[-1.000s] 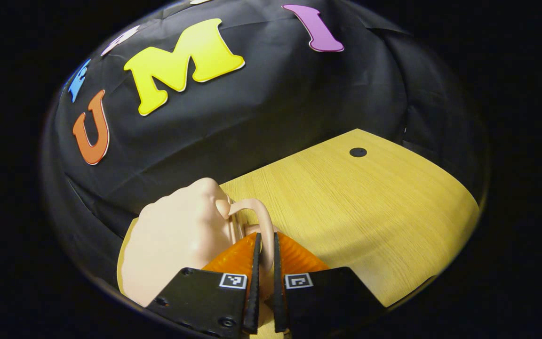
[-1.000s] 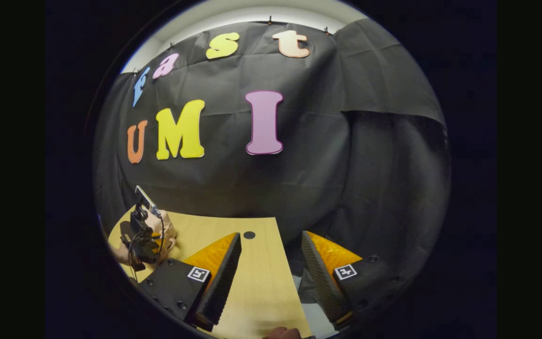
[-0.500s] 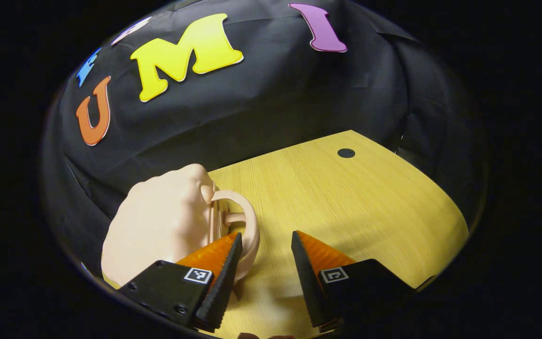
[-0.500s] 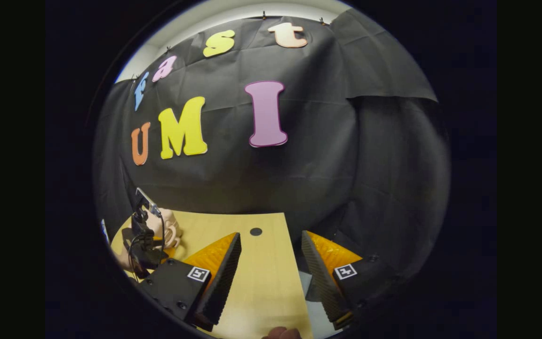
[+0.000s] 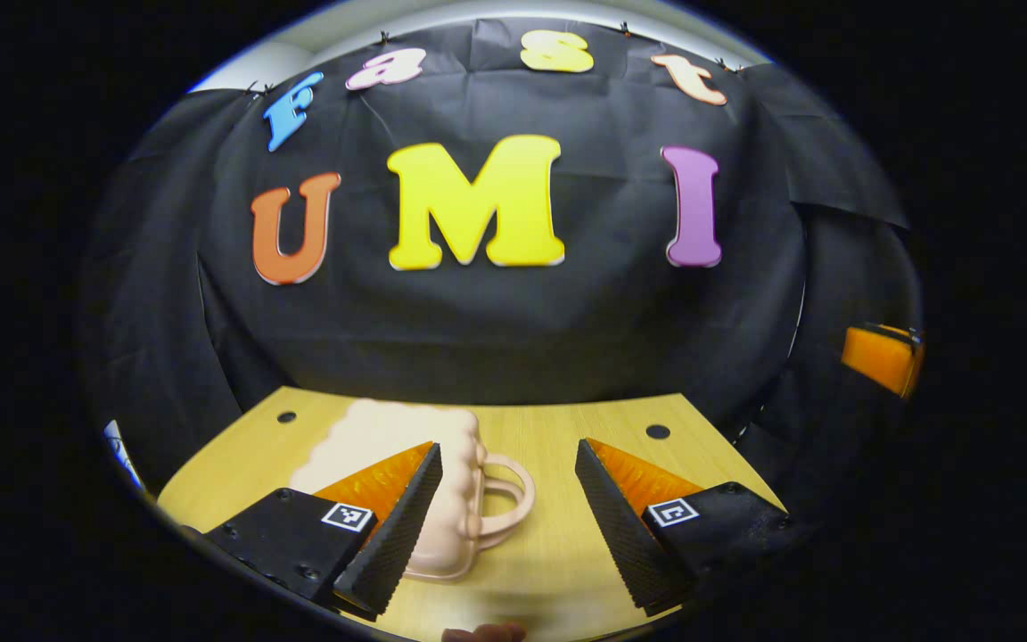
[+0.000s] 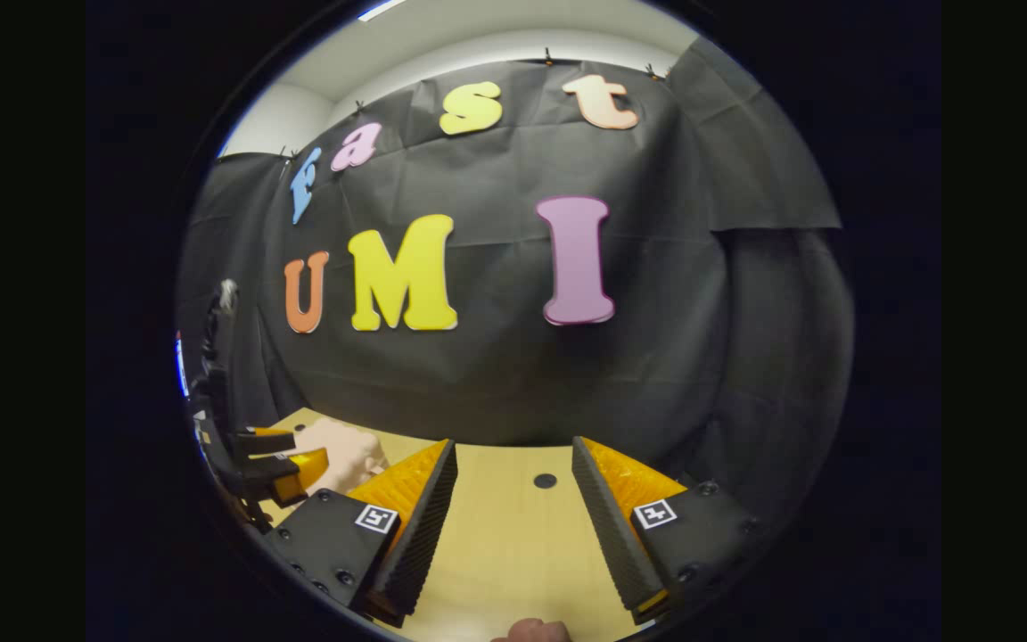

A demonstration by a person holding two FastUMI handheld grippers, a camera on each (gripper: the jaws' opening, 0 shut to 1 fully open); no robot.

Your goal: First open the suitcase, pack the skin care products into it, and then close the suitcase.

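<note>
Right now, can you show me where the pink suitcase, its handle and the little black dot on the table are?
pink suitcase (image 5: 371,437), left gripper view, on its scalloped shell.
handle (image 5: 521,489), left gripper view, on the loop's outer curve.
black dot (image 5: 657,432), left gripper view, on its middle.

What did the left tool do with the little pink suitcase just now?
The left tool let go of the suitcase: a second ago it was pinched shut on the handle, and now it is open and drawn back, facing the wall squarely. The suitcase stays closed on the table. The right tool stayed open, holding nothing.
</note>
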